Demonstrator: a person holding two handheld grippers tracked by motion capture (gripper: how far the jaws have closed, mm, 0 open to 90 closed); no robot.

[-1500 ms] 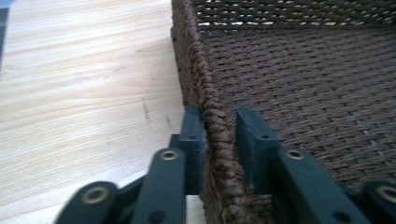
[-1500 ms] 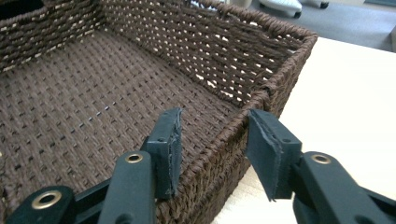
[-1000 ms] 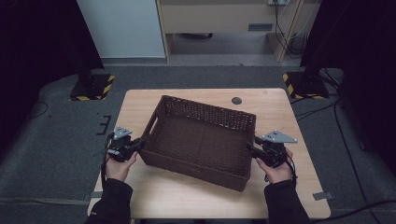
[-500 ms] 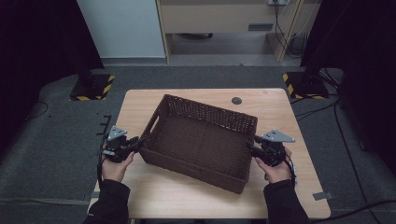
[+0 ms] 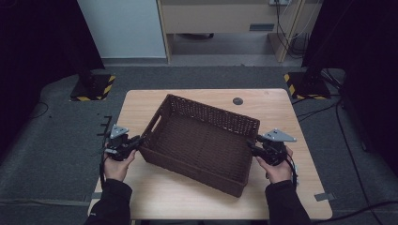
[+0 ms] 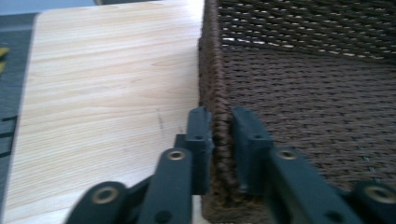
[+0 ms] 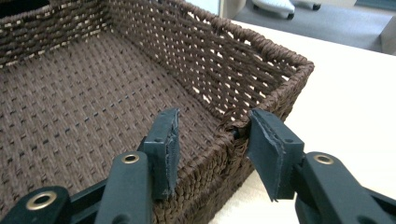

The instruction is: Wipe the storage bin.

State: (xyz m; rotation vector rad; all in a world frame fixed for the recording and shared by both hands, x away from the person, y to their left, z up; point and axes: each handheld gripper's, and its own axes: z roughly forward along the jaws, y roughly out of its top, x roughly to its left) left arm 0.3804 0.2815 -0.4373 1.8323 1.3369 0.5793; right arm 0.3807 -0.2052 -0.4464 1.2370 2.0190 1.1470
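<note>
A dark brown woven basket (image 5: 213, 112) sits askew on the wooden table (image 5: 197, 197), with nothing in it. My left gripper (image 5: 139, 139) is at its left end wall. In the left gripper view the left gripper (image 6: 223, 116) is shut on the rim of that basket wall (image 6: 303, 88), one pad outside and one inside. My right gripper (image 5: 252, 146) is at the basket's right end. In the right gripper view the right gripper (image 7: 215, 119) straddles the basket's rim (image 7: 210, 56) near a corner. Its jaws have just been opening, and the outer pad (image 7: 266, 140) stands off the weave.
A small dark round disc (image 5: 238, 101) lies on the table beyond the basket's far right corner. Bare tabletop runs along the front edge and both sides. Grey floor surrounds the table, with striped stand bases (image 5: 94, 89) at the back.
</note>
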